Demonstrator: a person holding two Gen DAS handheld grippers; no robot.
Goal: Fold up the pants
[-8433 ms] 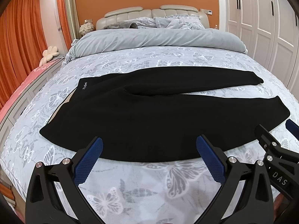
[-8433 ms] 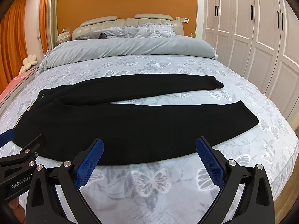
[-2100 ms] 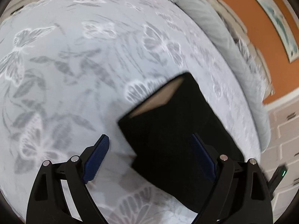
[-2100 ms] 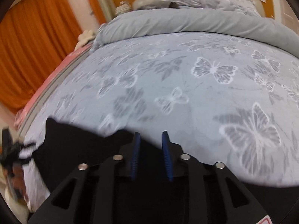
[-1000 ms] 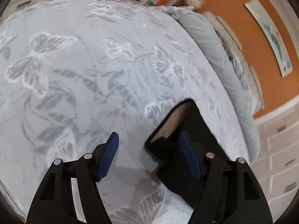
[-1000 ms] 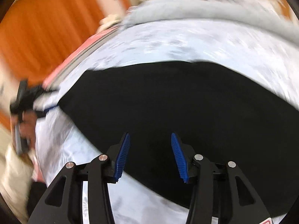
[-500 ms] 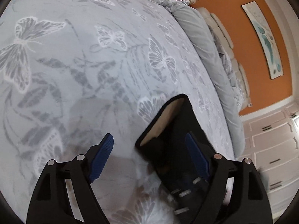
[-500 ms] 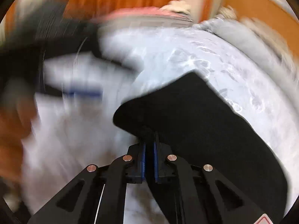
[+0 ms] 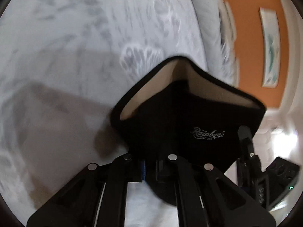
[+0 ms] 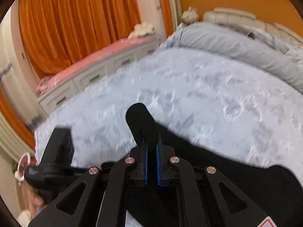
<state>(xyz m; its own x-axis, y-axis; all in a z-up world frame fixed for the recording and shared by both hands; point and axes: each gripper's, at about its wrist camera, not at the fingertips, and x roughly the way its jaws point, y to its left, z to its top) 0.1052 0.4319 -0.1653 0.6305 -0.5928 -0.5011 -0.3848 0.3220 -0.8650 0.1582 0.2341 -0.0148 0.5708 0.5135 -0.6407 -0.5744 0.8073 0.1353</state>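
Two tools (image 9: 150,167) (image 10: 151,165) pinching fleecy black pants (image 9: 189,117)

bright indoor light | motion blur both views | fisheye edges dark, warped

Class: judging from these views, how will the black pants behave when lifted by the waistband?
The black pants probably flop: the waistband gapes where the left hand-held gripper pinches it. The fabric bunched in the right hand-held gripper looks thick, likely grippy.
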